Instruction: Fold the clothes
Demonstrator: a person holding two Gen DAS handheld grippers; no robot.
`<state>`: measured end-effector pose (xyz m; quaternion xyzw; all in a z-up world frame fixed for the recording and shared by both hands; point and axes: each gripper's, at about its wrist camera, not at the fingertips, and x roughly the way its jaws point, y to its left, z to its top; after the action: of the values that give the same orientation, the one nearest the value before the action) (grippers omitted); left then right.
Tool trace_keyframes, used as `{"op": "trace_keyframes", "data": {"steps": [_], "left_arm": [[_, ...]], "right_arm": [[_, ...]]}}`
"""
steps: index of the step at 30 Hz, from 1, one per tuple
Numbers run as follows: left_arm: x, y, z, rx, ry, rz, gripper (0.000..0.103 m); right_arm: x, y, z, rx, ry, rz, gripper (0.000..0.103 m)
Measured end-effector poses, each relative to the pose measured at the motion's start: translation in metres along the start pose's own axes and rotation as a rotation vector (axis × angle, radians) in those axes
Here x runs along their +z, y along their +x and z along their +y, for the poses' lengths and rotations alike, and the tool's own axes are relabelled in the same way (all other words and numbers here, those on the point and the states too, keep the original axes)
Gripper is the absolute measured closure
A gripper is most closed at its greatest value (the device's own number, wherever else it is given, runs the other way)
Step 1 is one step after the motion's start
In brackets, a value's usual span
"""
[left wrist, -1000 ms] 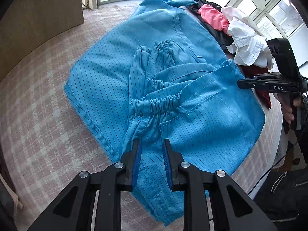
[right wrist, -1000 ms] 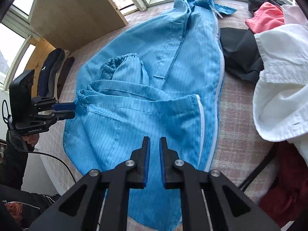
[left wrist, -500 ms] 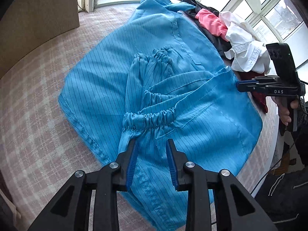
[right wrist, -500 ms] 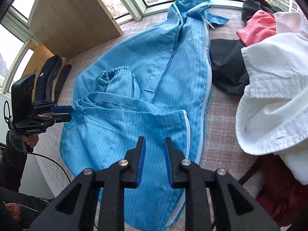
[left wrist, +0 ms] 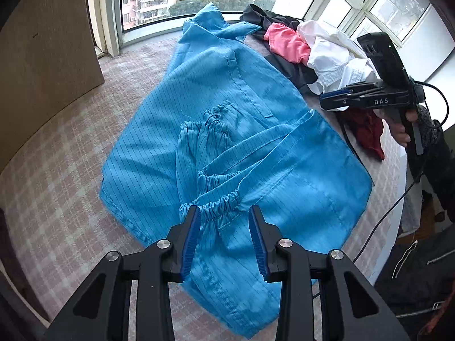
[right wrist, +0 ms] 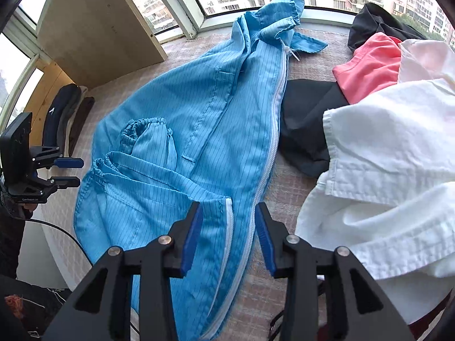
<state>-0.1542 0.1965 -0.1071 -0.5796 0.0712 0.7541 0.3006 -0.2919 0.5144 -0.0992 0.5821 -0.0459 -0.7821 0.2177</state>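
A blue pinstriped zip jacket [left wrist: 216, 119] lies spread on the checked tablecloth [left wrist: 57, 170], sleeves folded in over its front, the lower part folded up. My left gripper [left wrist: 224, 216] is open and empty, hovering over a gathered elastic cuff [left wrist: 219, 204] at the jacket's near edge. My right gripper [right wrist: 227, 213] is open and empty above the folded corner by the white zipper [right wrist: 273, 130]. Each gripper also shows in the other's view: the right [left wrist: 330, 99], the left [right wrist: 75, 172].
A pile of white [right wrist: 384, 176], pink [right wrist: 366, 65], black [right wrist: 307, 122] and dark red [left wrist: 366, 130] clothes lies to the jacket's right. A wooden board [right wrist: 93, 28] leans at the far left. Folded dark garments [right wrist: 65, 113] sit beyond the table edge.
Both grippers have opened wider and drawn back from the jacket. The jacket lies as it did.
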Motion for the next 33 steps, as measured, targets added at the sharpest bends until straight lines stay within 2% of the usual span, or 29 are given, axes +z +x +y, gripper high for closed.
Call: {"op": "trace_keyframes", "data": {"steps": [5,11,12,13,14,16,20,24,27,28,33], "left_arm": [[-0.005,0.006,0.007,0.014,-0.008,0.027,0.066],[0.005,0.026,0.004,0.052,0.061,0.053,0.064],[0.006,0.028,0.003,0.049,0.069,0.058,0.065],[0.007,0.031,0.002,0.044,0.077,0.062,0.068],[0.008,0.033,0.001,0.039,0.084,0.067,0.074],[0.009,0.031,-0.001,0.022,0.095,0.059,0.083],[0.014,0.015,-0.004,0.013,0.112,0.006,0.09],[0.024,0.011,-0.004,0.017,0.124,-0.022,0.09],[0.028,0.025,0.002,0.02,0.114,0.005,0.088],[0.027,0.032,0.003,0.023,0.11,0.019,0.088],[0.025,0.042,0.009,0.02,0.09,0.037,0.088]], "right_arm": [[-0.013,0.012,0.003,-0.044,-0.043,0.035,0.063],[-0.013,0.023,0.009,-0.047,-0.075,0.057,0.064],[-0.014,0.024,0.01,-0.046,-0.081,0.059,0.069],[-0.014,0.023,0.009,-0.041,-0.08,0.055,0.084],[-0.015,0.023,0.008,-0.029,-0.071,0.055,0.089],[-0.016,0.019,0.004,-0.007,-0.051,0.048,0.092],[-0.017,0.01,-0.002,0.022,-0.007,0.03,0.092],[-0.014,0.009,-0.014,0.039,0.043,0.011,0.092],[-0.014,0.018,-0.02,-0.004,0.06,0.05,0.08],[-0.014,0.017,-0.019,-0.016,0.061,0.055,0.08],[-0.018,-0.026,0.001,-0.161,-0.008,-0.108,0.079]]}}
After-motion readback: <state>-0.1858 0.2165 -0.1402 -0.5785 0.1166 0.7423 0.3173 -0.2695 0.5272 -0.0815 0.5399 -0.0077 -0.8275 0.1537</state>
